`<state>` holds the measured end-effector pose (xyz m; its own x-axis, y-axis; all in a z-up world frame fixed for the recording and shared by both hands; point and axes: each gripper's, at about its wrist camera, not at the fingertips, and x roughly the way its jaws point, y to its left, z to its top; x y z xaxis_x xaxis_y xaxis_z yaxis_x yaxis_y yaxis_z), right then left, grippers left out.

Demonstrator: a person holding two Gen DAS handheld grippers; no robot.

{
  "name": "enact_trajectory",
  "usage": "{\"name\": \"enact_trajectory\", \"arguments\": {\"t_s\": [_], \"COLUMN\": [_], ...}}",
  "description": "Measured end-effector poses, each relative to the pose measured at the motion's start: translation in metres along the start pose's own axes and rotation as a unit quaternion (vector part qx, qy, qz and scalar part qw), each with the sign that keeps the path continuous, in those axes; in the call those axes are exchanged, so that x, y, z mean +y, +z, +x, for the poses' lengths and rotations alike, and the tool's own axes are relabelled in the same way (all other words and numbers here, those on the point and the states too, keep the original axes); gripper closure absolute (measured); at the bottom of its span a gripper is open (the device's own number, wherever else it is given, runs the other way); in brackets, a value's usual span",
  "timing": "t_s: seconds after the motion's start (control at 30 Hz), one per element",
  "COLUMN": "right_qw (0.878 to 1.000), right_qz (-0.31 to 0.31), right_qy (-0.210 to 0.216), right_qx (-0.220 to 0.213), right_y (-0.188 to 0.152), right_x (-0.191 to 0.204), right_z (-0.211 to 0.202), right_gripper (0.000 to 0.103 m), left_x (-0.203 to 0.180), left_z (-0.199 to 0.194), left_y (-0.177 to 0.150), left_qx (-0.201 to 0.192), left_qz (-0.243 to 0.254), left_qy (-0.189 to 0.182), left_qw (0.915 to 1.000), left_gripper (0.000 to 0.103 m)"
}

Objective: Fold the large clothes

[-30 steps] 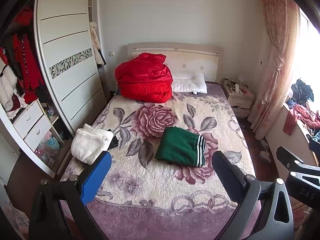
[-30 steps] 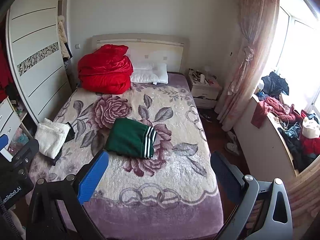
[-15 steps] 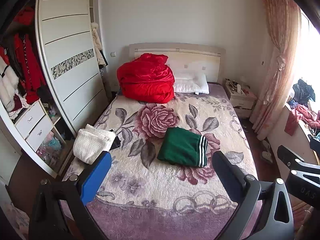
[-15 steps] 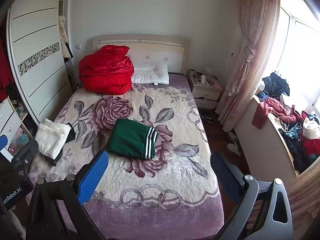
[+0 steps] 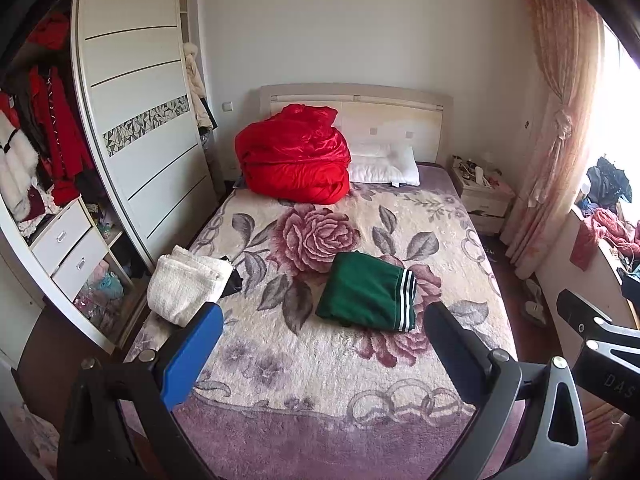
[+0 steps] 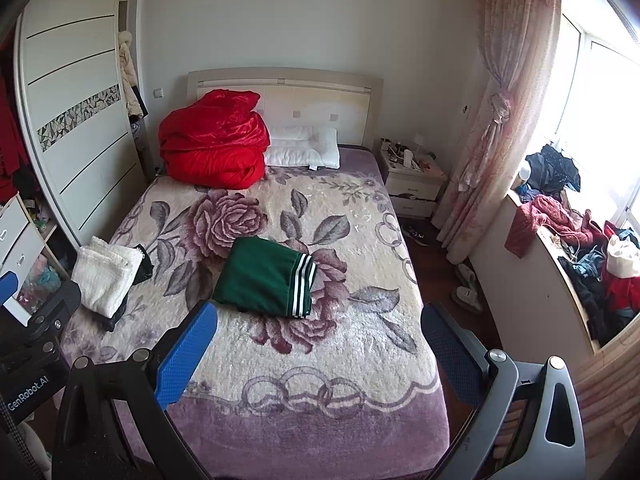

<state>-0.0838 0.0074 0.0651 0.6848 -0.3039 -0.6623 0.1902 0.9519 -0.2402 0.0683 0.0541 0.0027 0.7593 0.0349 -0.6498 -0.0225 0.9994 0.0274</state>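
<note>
A green garment with white stripes (image 5: 366, 292) (image 6: 266, 278) lies folded in the middle of the floral bed (image 5: 320, 364) (image 6: 340, 344). At the bed's left edge a folded white garment (image 5: 186, 284) (image 6: 106, 276) rests on something dark. My left gripper (image 5: 320, 352) hangs open above the foot of the bed, well short of the green garment, with nothing between its fingers. My right gripper (image 6: 318, 348) is likewise open and empty, held beside it over the foot of the bed.
A bundled red quilt (image 5: 294, 156) and a white pillow (image 5: 384, 166) sit by the headboard. An open wardrobe (image 5: 60, 184) with drawers stands left of the bed. A nightstand (image 6: 412, 182), curtain (image 6: 492, 120) and a clothes-strewn window ledge (image 6: 560, 240) are on the right.
Both views have shifted a little: the bed and the garments sit slightly higher and further right in frame. Both grippers stay open; nothing on the bed moved.
</note>
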Motion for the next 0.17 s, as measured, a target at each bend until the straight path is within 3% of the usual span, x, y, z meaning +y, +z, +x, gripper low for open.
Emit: {"name": "enact_trajectory", "arguments": {"t_s": [0.17], "right_qw": [1.000], "right_qz": [-0.007], "right_qy": [0.005], "right_qx": [0.002], "right_y": [0.0060], "right_x": [-0.0013], "right_z": [0.0062], "right_gripper": [0.000], "left_x": [0.0001], "left_z": [0.0000], "left_y": [0.0008], "left_qx": [-0.001], "left_qz": [0.001], "left_qy": [-0.002], "left_qw": [1.0000], "left_gripper": [0.000]}}
